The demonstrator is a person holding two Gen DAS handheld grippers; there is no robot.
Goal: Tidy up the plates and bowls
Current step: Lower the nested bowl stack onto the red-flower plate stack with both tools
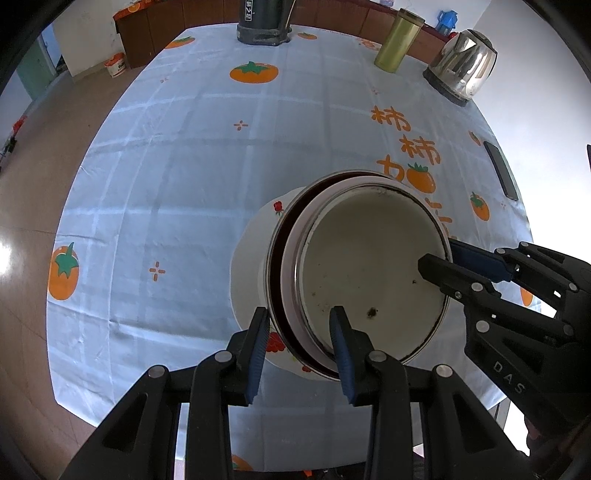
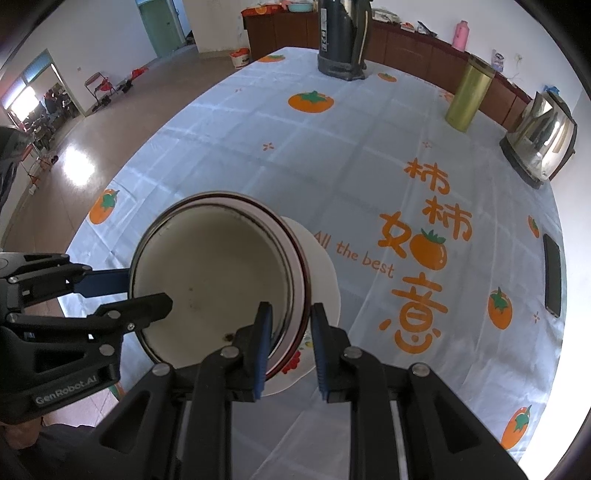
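Note:
A stack of nested bowls [image 1: 369,273] sits on a white plate [image 1: 247,266] with red flower prints, on the table. The top bowl is cream inside with dark specks. My left gripper [image 1: 299,347] straddles the stack's near-left rim, one finger inside and one outside, jaws apart with a gap to the wall. My right gripper [image 2: 290,345] straddles the opposite rim [image 2: 295,280] the same way, and it also shows in the left wrist view [image 1: 439,254]. The plate [image 2: 325,273] shows beyond the bowls in the right wrist view.
A pale blue persimmon-print cloth [image 1: 184,184] covers the table. At the far edge stand a dark thermos jug [image 1: 262,22], a gold tumbler [image 1: 399,40] and a steel kettle [image 1: 461,64]. A black phone [image 1: 500,170] lies at the right.

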